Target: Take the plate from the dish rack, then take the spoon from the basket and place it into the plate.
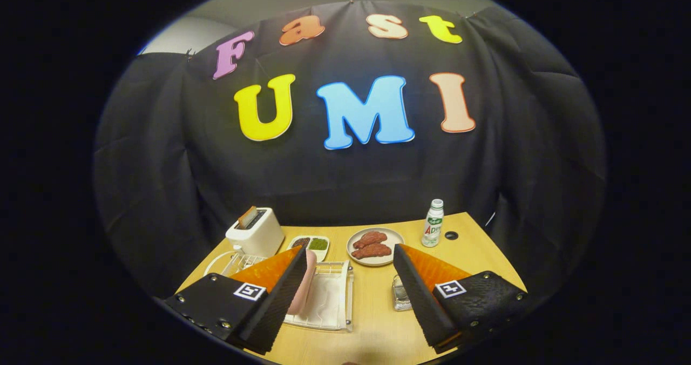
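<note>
We held the gripper (345, 292) high with its jaws wide and empty, to line up on the pink plate (304, 289) standing on edge in the dish rack (329, 300) on the worktop's (378, 322) near left.

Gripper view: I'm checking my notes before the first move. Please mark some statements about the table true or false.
1. The tool is open and holds nothing. True.
2. A pink plate stands on edge in the dish rack. True.
3. The toaster is empty. False: a slice sticks out of its slot.
4. The bottle lies on its side. False: it stands upright, beside the plate of meat.
5. The tool is shut on the pink plate. False: its fingers are apart.
</note>
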Action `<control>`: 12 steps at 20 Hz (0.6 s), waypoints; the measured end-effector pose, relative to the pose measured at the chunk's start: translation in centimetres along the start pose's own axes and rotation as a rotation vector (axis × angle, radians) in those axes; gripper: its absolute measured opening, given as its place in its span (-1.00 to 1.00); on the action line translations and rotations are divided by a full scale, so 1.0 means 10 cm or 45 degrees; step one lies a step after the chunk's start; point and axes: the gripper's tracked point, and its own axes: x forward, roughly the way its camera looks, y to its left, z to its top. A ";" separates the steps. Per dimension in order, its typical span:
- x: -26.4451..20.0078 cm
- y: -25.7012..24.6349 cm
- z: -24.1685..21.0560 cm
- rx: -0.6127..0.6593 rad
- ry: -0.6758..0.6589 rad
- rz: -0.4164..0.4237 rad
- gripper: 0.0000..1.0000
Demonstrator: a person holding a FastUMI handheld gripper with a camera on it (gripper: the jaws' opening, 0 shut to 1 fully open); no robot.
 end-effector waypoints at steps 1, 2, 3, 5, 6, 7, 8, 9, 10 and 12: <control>0.09 0.09 -0.05 -0.020 0.055 0.030 0.97; 0.18 0.19 -0.09 -0.040 0.118 0.058 0.97; 0.25 0.27 -0.15 -0.053 0.181 0.083 0.97; 0.39 0.41 -0.20 -0.061 0.282 0.114 0.97; 0.47 0.45 -0.23 -0.077 0.333 0.116 0.98; 0.54 0.49 -0.29 -0.098 0.398 0.121 0.97; 0.62 0.53 -0.35 -0.104 0.475 0.132 0.97; 0.69 0.58 -0.41 -0.091 0.554 0.140 0.97; 0.75 0.61 -0.45 -0.078 0.622 0.146 0.97; 0.90 0.61 -0.48 -0.098 0.707 0.124 0.97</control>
